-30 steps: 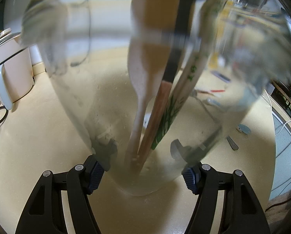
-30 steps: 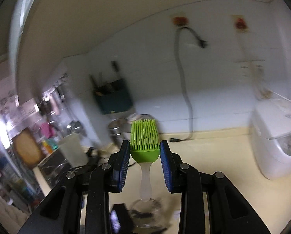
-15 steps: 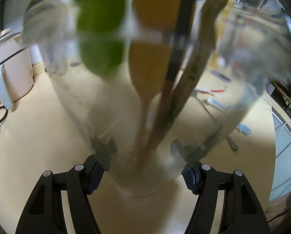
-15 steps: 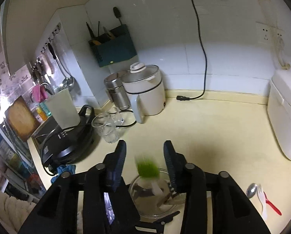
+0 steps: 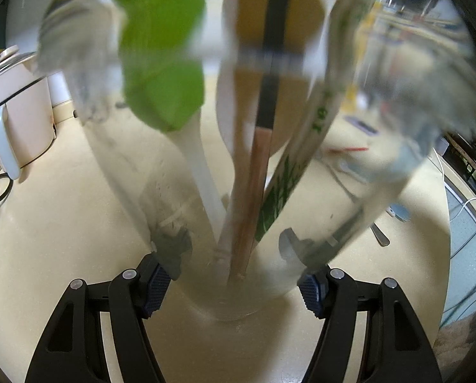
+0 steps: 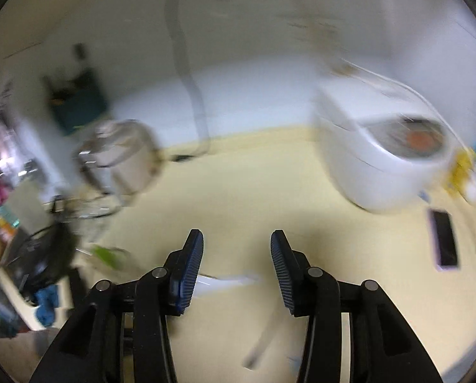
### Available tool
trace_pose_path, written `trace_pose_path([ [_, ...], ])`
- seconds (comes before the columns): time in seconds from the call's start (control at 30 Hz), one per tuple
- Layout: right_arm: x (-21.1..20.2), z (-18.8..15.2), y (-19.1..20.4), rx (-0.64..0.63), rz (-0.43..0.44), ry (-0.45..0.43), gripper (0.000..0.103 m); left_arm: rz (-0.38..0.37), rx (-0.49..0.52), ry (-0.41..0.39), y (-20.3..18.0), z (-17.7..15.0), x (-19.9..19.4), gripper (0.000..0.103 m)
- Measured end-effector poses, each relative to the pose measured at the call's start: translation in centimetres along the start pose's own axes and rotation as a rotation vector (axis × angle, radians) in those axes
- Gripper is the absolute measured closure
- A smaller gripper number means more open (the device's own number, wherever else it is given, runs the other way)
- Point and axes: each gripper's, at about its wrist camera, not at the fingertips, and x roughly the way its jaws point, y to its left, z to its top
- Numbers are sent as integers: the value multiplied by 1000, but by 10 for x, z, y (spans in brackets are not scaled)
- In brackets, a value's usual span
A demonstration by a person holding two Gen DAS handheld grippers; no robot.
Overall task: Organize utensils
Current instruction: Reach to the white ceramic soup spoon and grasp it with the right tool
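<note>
Brush point(image 5: 161, 48) dropped in — your left gripper point(image 5: 230, 282) clamps the glass jar point(image 5: 301, 255); your right gripper point(image 6: 236, 261), jaws just opened, holds nothing — fetch the next utensil.

Glass jar point(image 5: 231, 290) stands on counter point(image 5: 62, 229), between pads of left gripper point(image 5: 231, 282), pads on its sides. In jar, L to R: brush point(image 5: 161, 51), spoon point(image 5: 234, 121), dark-handled tool point(image 5: 266, 95), wrapped chopsticks point(image 5: 321, 118), all leaning, ends meeting at jar bottom. Kettle point(image 5: 18, 108) far L on counter. Loose utensil point(image 5: 380, 236) on counter R of jar. Right wrist view, blurred: rice cooker point(image 6: 378, 156) at R by wall, phone point(image 6: 443, 239) in front of it, kettle at L; right gripper point(image 6: 236, 255) over bare counter.
</note>
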Motion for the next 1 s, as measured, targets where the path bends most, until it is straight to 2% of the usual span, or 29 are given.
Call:
trace_pose_path([
  [0.03, 1, -7, -19, 28, -37, 23, 59, 0, 0, 0, 0, 0, 0, 32],
  [0.13, 10, -25, -48, 72, -68, 85, 59, 0, 0, 0, 0, 0, 0, 32],
  [0.27, 37, -44, -42, 8, -6, 172, 59, 0, 0, 0, 0, 0, 0, 32],
  [0.33, 59, -50, -18, -124, 55, 229, 59, 0, 0, 0, 0, 0, 0, 32],
  [0.53, 114, -56, 44, -484, 206, 330, 59, 6, 5, 1, 1, 0, 1, 32],
  [0.73, 166, -64, 82, -797, 237, 422, 59, 10, 9, 5, 0, 1, 2, 32],
  [0.87, 187, -75, 98, -953, 259, 479, 59, 13, 12, 5, -4, -1, 1, 32],
  [1.0, 200, -82, 114, -1074, 294, 487, 58, 13, 13, 6, -4, -1, 1, 32],
])
